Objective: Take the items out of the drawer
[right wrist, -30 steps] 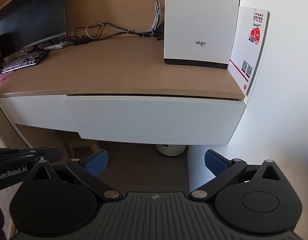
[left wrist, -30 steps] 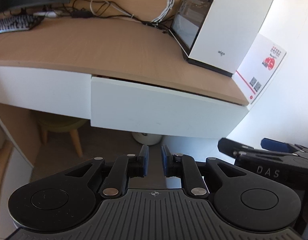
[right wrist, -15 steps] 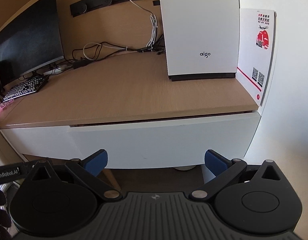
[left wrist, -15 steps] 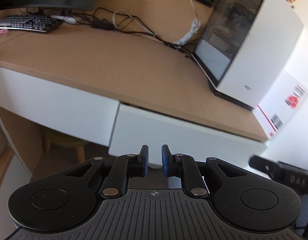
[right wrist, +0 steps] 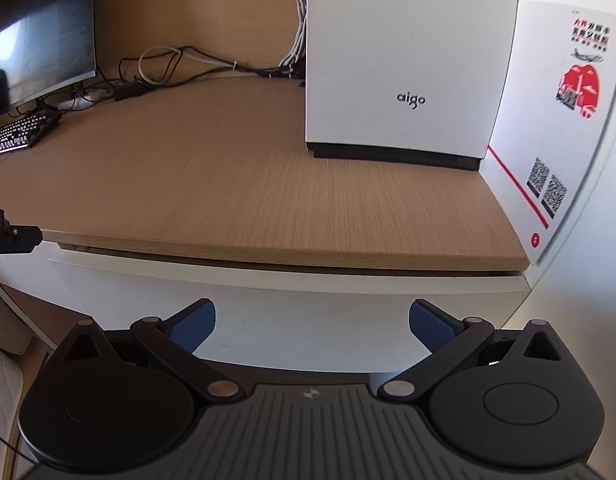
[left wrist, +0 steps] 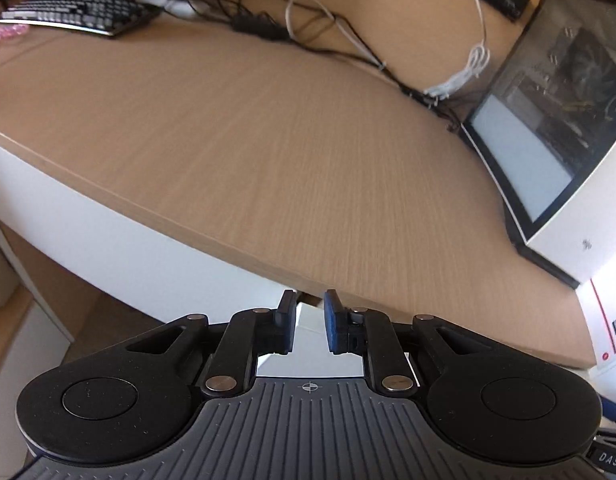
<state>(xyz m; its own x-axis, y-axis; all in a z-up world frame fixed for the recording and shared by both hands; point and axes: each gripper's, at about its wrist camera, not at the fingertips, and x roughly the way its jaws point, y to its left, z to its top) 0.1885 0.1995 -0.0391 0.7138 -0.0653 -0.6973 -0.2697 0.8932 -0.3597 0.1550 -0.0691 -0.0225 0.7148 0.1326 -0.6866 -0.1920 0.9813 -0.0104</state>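
Your left gripper point(left wrist: 310, 322) has its jaws nearly together, a narrow gap between the blue pads point(left wrist: 333, 322) with nothing in it. Its tips sit right at the front edge of the desk point(left wrist: 268, 152), just over the top of the drawer point(right wrist: 308, 312), whose white front shows through the gap. Your right gripper point(right wrist: 312, 326) has its jaws spread wide and empty, the pads hanging in front of the drawer front without touching it.

The drawer sits under the desk's right front edge, reaching to the right front corner. It is all but closed: only a thin dark slit shows between its top and the underside of the desk. Nothing of its contents can be seen.

On the desk, a white PC case point(right wrist: 408, 52) stands near the right rear corner, with a white card point(right wrist: 564, 120) leaning against the wall along the right edge. Cables point(left wrist: 328, 28) trail along the rear edge. A keyboard point(left wrist: 76, 12) lies at the left rear, under a monitor point(right wrist: 40, 36). From the right wrist view, the tip of your left gripper shows at the left, level with the desk's front edge.
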